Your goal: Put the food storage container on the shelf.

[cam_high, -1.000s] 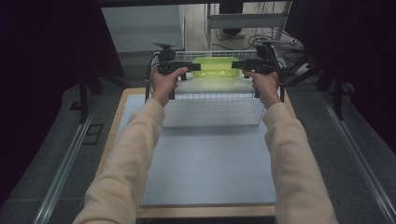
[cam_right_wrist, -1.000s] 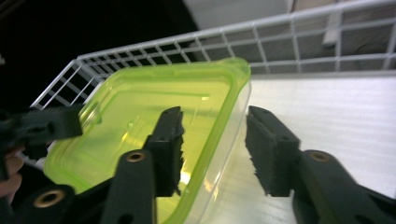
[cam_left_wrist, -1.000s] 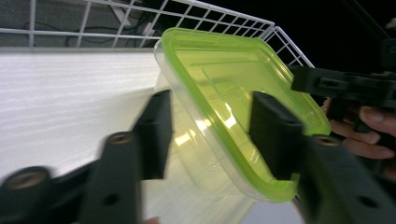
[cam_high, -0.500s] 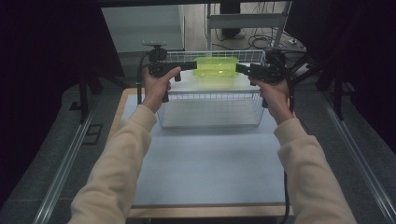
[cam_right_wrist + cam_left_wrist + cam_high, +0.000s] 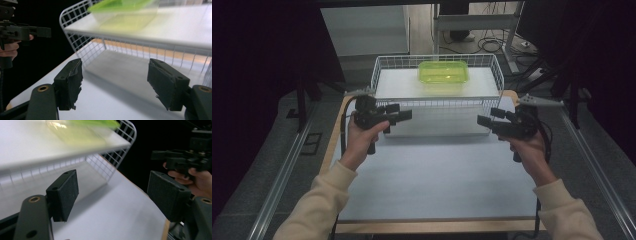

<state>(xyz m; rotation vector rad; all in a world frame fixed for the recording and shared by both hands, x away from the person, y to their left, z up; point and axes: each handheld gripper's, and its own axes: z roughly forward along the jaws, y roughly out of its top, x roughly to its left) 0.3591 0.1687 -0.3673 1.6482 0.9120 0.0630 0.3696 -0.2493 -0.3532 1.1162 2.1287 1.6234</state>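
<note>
Seemingly your main step is done: the green container [image 5: 443, 73] sits inside the wire basket [image 5: 387, 63] at the table's [image 5: 437, 190] far end. Your left gripper [image 5: 404, 115] and right gripper [image 5: 484, 121] hang near the basket's front corners, apart from it, jaws wide and empty, the right's just having opened further.

Container [image 5: 443, 73] in the wire basket [image 5: 384, 67] (at the table's [image 5: 437, 175] far edge), grippers nearer, either side.
</note>
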